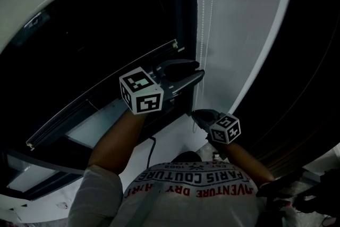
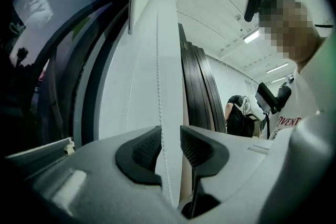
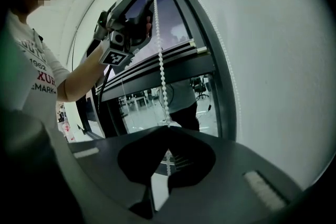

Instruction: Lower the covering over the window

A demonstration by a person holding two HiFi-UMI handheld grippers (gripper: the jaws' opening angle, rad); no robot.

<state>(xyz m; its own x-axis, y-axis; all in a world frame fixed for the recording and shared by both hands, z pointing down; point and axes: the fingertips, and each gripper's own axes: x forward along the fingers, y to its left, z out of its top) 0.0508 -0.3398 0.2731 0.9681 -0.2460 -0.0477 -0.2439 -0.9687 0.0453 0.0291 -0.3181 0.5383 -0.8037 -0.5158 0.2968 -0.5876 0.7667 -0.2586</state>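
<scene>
A white bead chain point(image 1: 204, 13) hangs down the window frame's right side. The blind's dark bottom rail point(image 1: 101, 95) runs slantwise across the dark window, partway down. My left gripper point(image 1: 199, 73) is held high at the chain and is open; the chain point(image 2: 159, 60) runs between its pads point(image 2: 144, 147) without being pressed. Lower down, my right gripper point(image 1: 194, 114) is shut on the same chain point(image 3: 160, 60), which disappears between its closed jaws point(image 3: 167, 131). In the right gripper view the left gripper point(image 3: 139, 10) shows above, beside the chain.
A white wall point(image 1: 239, 18) borders the window on the right. Dark upright panels point(image 2: 199, 86) stand beside it, and a person point(image 2: 239, 115) stands far behind. A black cable point(image 1: 150, 151) hangs below the sill.
</scene>
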